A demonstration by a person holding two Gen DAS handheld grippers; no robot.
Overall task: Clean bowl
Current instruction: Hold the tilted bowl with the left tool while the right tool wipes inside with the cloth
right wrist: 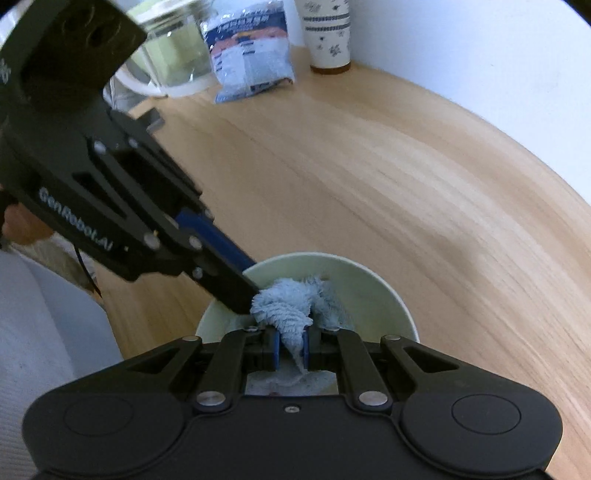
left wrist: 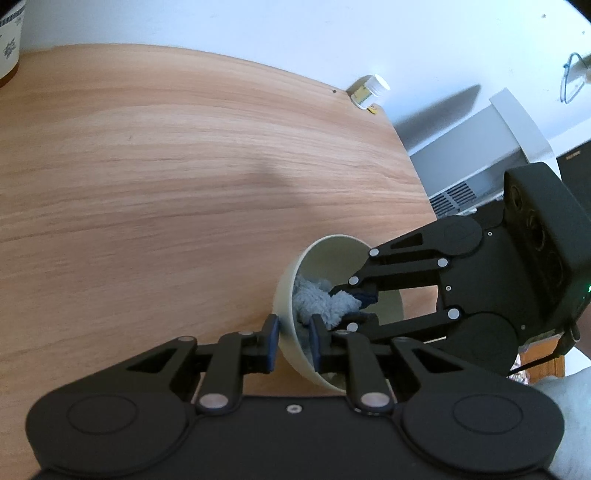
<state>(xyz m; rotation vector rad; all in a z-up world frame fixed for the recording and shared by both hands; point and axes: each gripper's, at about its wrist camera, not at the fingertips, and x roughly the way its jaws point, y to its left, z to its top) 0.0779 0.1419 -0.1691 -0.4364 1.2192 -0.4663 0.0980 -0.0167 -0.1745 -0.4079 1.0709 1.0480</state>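
Observation:
A cream bowl (left wrist: 286,295) is tipped on its side above the wooden table. My left gripper (left wrist: 293,341) is shut on the bowl's rim, one blue pad outside the wall and one inside. A light blue cloth (left wrist: 317,301) is bunched inside the bowl. From the right, my right gripper (left wrist: 360,304) reaches into the bowl, shut on that cloth. In the right wrist view the cloth (right wrist: 288,306) is pinched between the blue pads of the right gripper (right wrist: 291,349) over the bowl (right wrist: 369,284). The left gripper's finger (right wrist: 218,258) comes in at the bowl's left rim.
A small white-capped bottle (left wrist: 371,90) lies at the table's far edge by the wall. A patterned paper cup (right wrist: 328,33), a printed bag (right wrist: 251,51) and a clear jar (right wrist: 166,48) stand at the back. A heater unit (left wrist: 476,162) sits beyond the table's edge.

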